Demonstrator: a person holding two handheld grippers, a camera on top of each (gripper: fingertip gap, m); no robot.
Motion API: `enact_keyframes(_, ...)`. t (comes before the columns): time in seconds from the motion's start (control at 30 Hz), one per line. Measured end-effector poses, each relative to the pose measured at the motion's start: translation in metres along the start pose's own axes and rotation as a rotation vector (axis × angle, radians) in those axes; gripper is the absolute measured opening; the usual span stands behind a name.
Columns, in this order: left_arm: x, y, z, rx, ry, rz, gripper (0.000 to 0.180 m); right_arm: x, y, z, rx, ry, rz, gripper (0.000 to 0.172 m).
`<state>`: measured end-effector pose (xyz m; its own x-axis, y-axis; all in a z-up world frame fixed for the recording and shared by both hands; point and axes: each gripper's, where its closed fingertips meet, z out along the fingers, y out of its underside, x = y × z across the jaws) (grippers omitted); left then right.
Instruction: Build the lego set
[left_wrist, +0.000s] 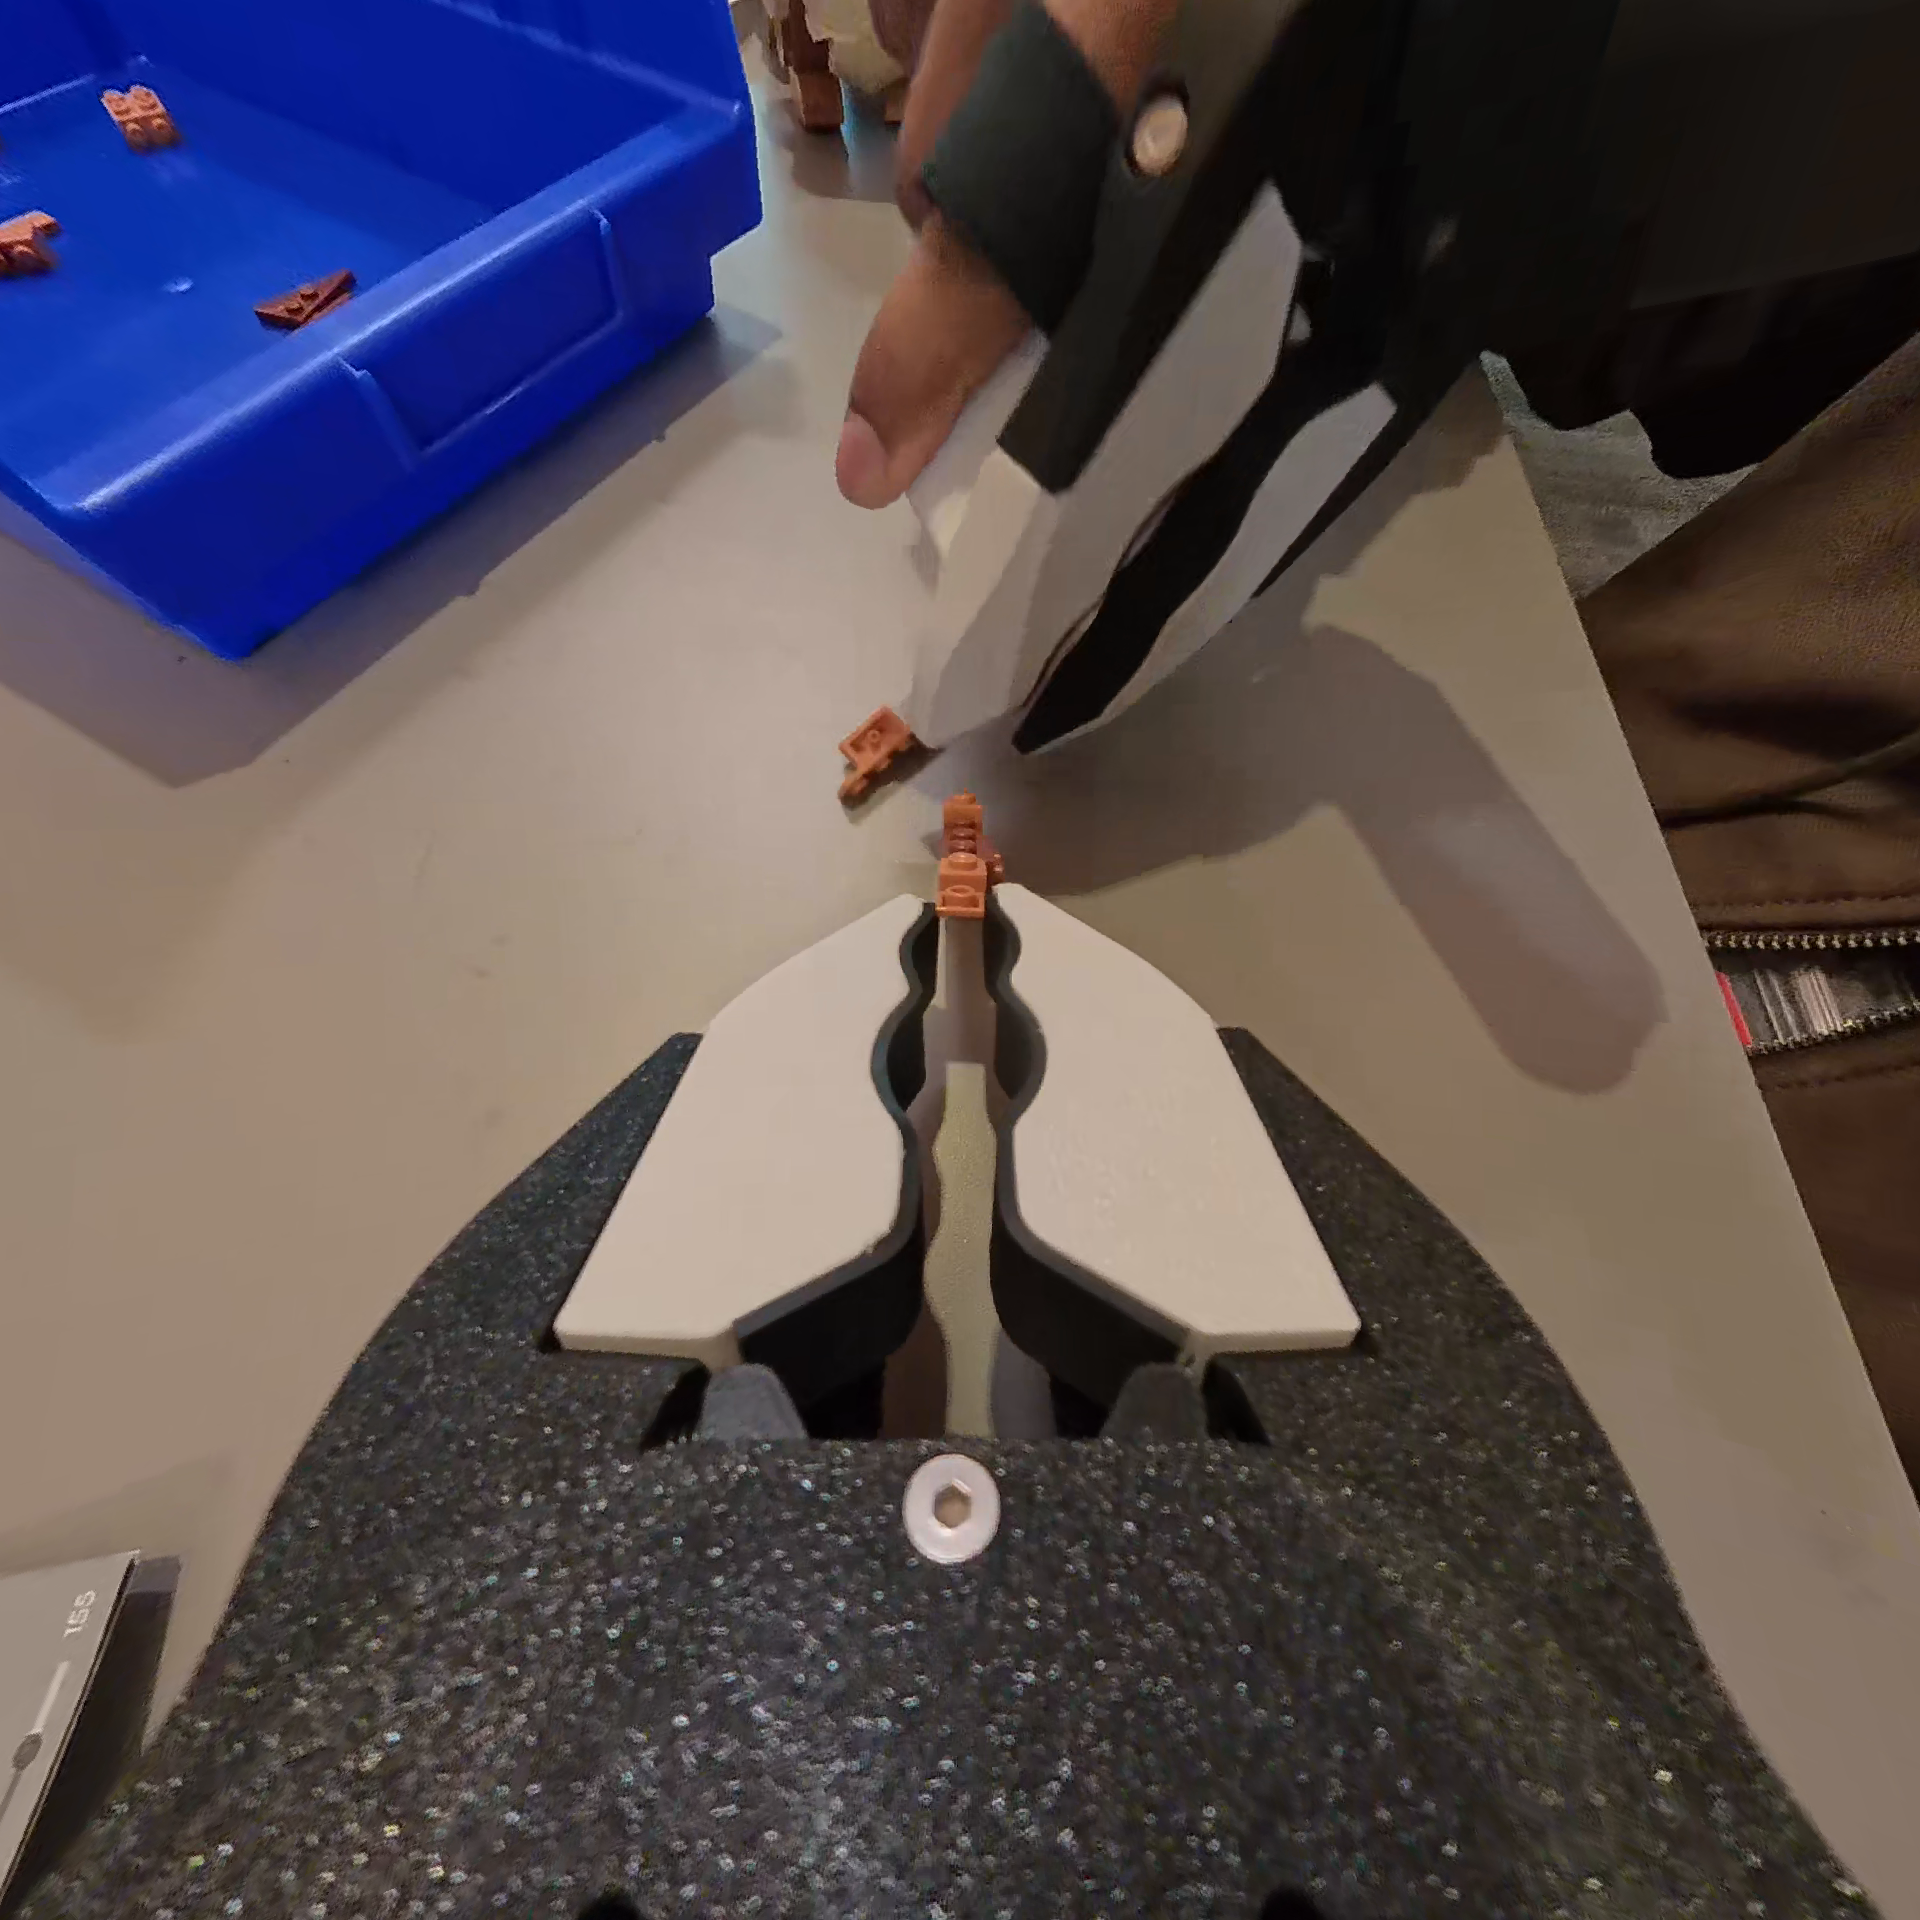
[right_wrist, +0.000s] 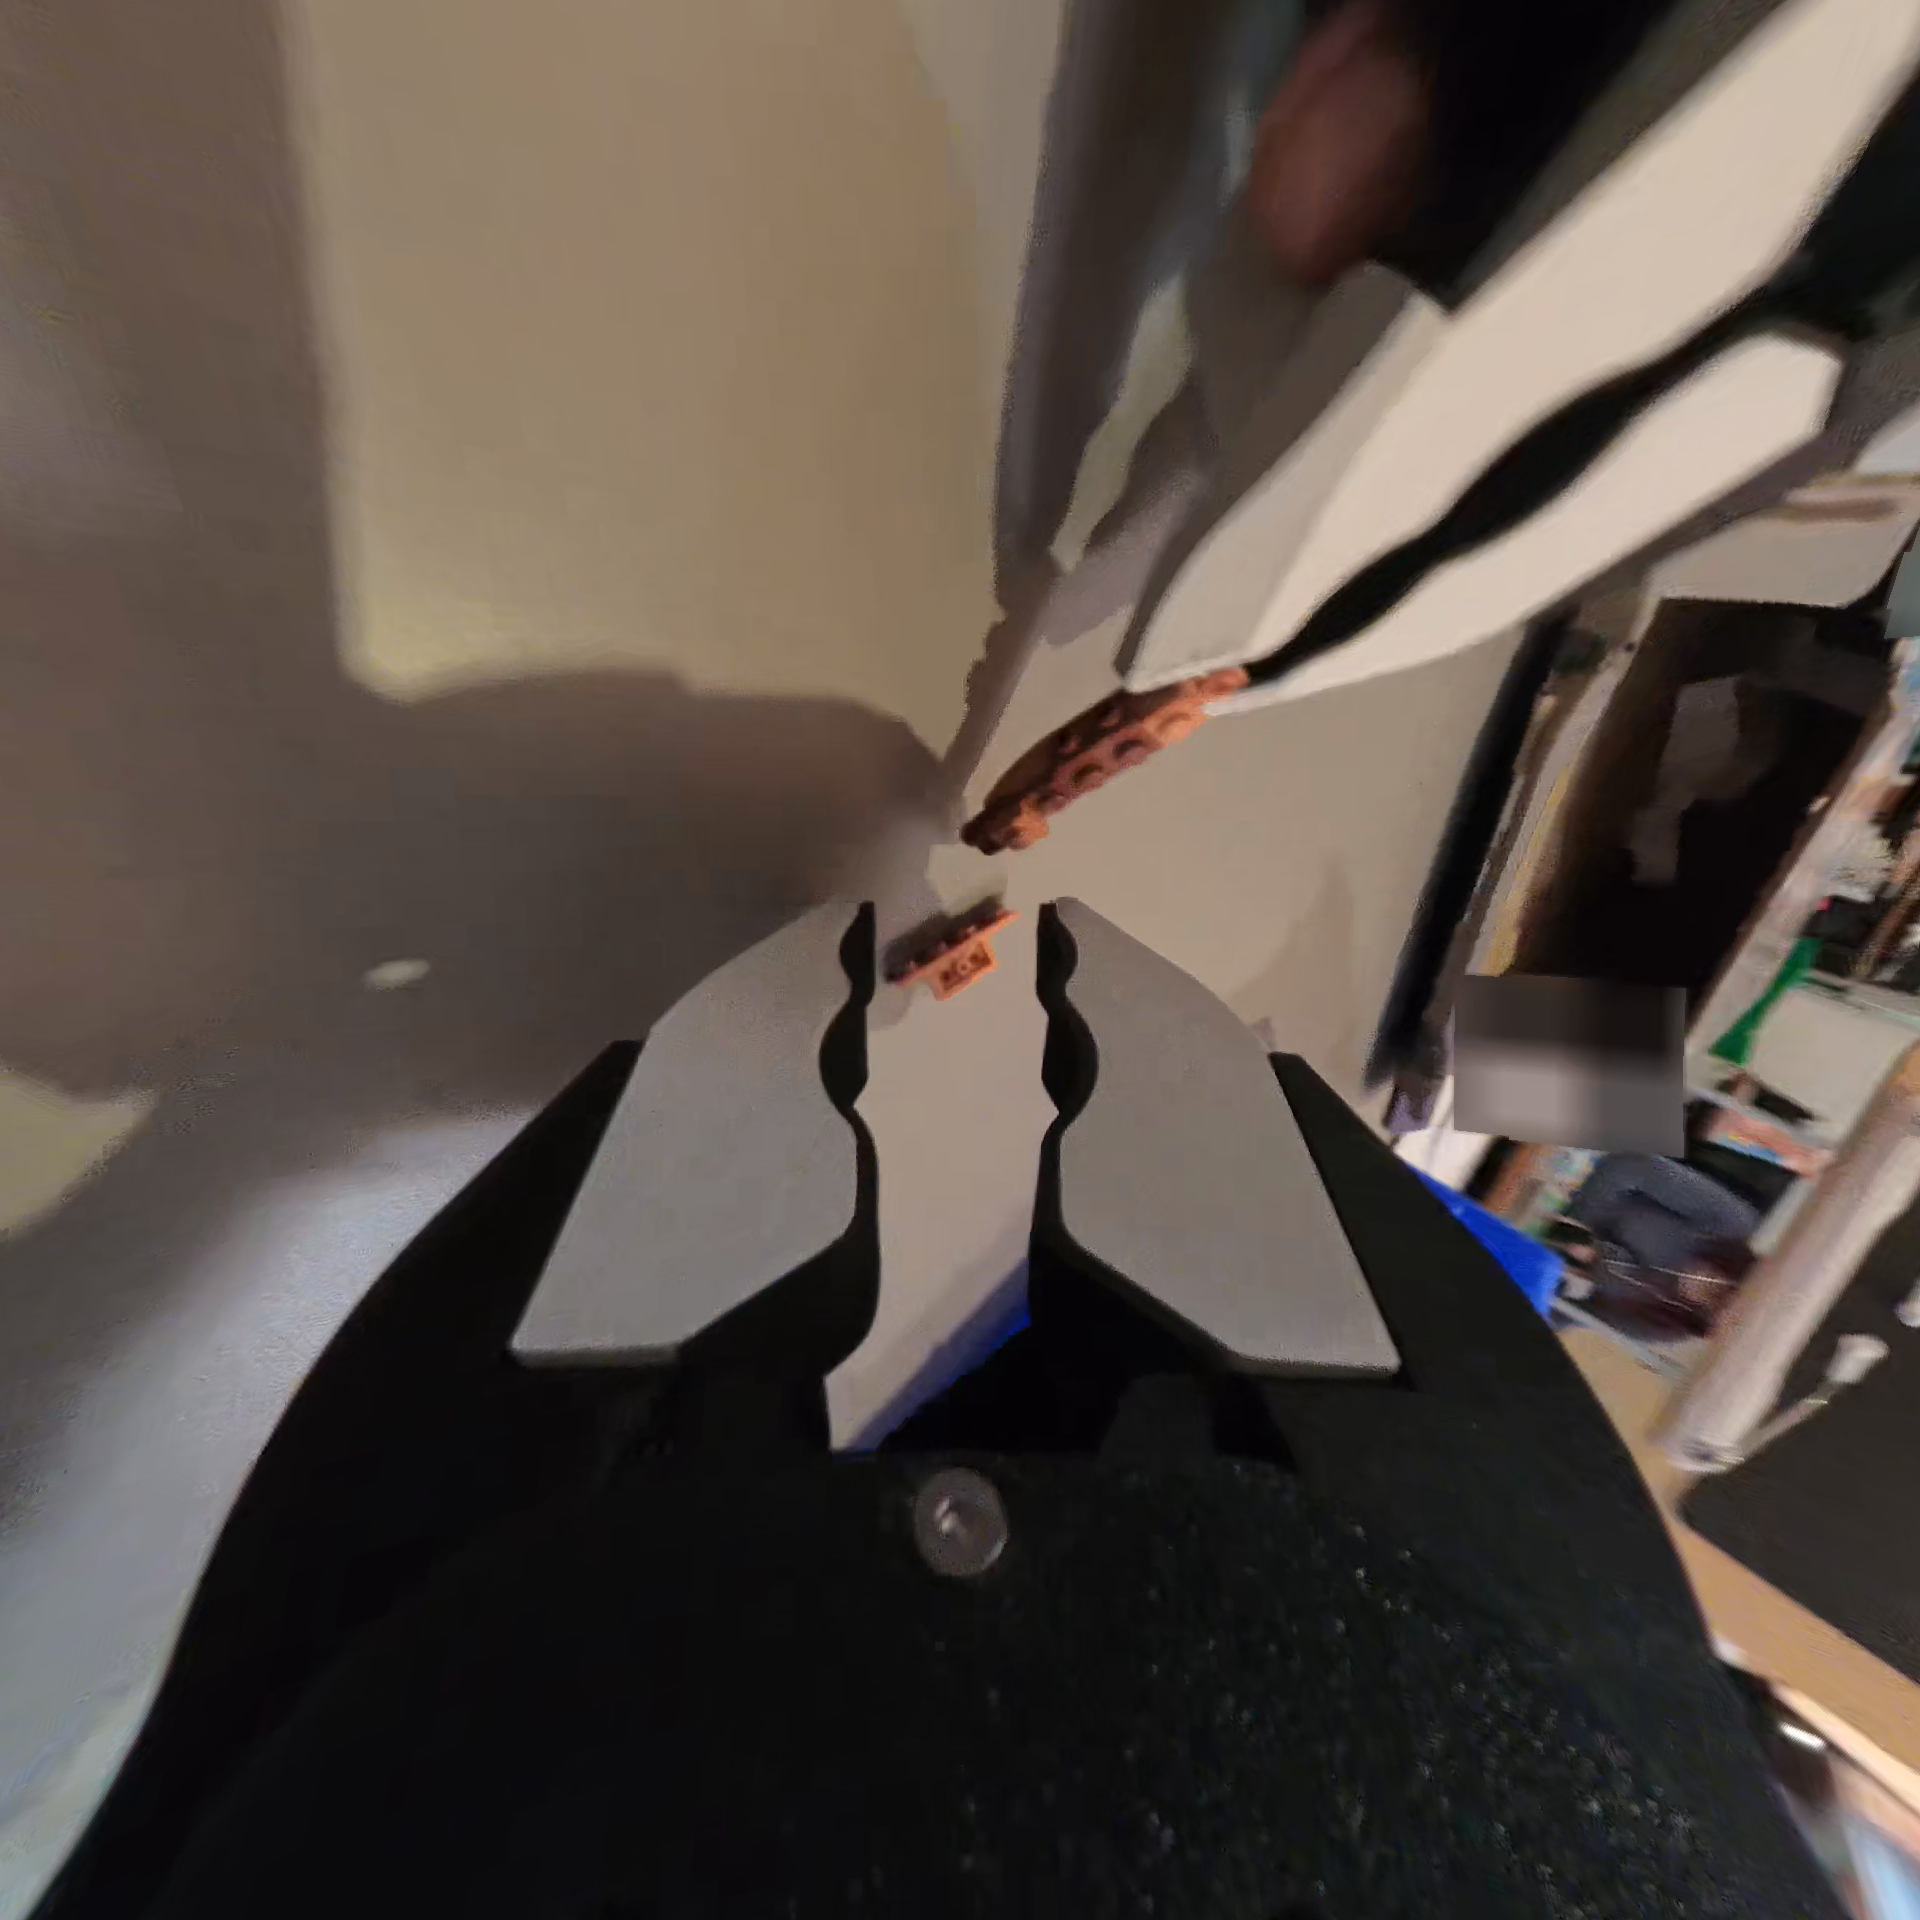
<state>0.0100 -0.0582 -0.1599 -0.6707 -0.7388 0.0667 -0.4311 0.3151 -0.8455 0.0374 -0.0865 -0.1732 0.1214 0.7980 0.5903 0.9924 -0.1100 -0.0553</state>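
The left tongs are nearly closed on a strip of small orange-brown bricks. Both pads press its near end, and the strip points straight forward from the tips, along the line of the tongs, a little above the table. In the right wrist view the same strip sticks out of the far left tongs and comes down on a slant toward the right tongs.

The right tongs stand open — there is a clear gap on both sides. A loose brick, small and orange with a little clip part, lies on the table between the two tips and a bit nearer to the left pad, but neither pad touches it. In the left wrist view this brick lies just beside the tip of the right tongs, which come down steeply from above, with a hand on them.

So the loose brick is much nearer to the right tongs. Its long side lies about across the opening, slightly turned. The free end of the strip is near it but apart, ahead and to the right.

A blue bin stands to the far left on the table, well apart, with a few similar bricks inside. A grey card lies at the near left edge.
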Motion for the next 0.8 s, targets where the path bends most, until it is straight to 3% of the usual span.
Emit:
enact_keyframes(0.2,-0.001,0.0,0.001,-0.004,-0.003,-0.014,0.008,0.006,0.034,-0.002,0.081,-0.051,0.363,0.027)
enact_keyframes(0.43,-0.002,0.0,0.003,-0.008,-0.005,-0.029,0.008,0.006,0.036,0.006,0.265,-0.195,0.856,0.022)
enact_keyframes(0.6,-0.003,0.0,0.003,-0.006,-0.011,-0.033,0.008,0.002,0.033,0.012,0.223,-0.225,0.989,0.022)
enact_keyframes(0.8,-0.003,0.0,0.003,-0.009,-0.011,-0.033,0.008,-0.005,0.02,0.017,0.181,-0.213,0.989,0.02)
